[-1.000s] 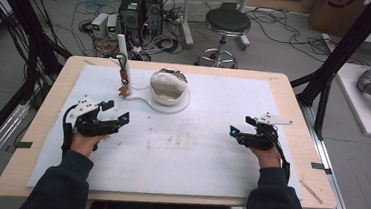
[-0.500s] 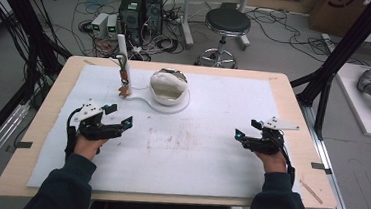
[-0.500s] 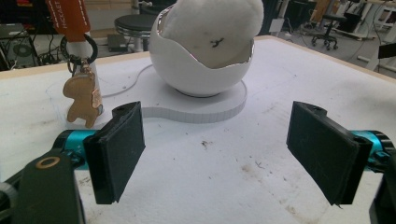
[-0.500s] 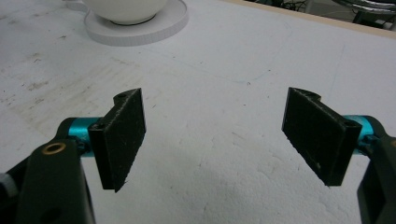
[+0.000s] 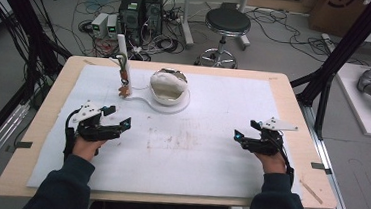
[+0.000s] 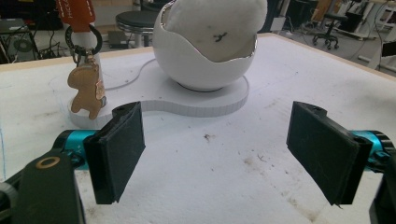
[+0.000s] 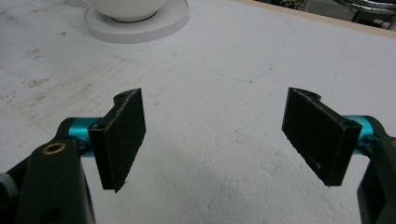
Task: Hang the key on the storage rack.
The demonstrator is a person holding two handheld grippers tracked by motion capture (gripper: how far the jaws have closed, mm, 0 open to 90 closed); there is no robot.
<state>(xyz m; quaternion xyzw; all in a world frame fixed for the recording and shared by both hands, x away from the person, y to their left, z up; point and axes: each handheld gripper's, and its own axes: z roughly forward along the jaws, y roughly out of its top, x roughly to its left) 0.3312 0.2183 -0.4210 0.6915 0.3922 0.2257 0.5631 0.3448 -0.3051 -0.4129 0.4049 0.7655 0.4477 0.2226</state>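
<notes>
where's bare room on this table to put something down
Bare mat between the left tool and right tool, and the whole far right beyond the egg-shaped bowl. Crowded at far left-centre: bowl on its white base, plus the post with the hanging keychain.

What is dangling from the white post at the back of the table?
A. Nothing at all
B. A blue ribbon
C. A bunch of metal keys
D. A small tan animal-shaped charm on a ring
D: the left gripper view shows a tan animal-shaped charm hanging by a dark ring against the white post, beside the white egg-shaped bowl.
</notes>
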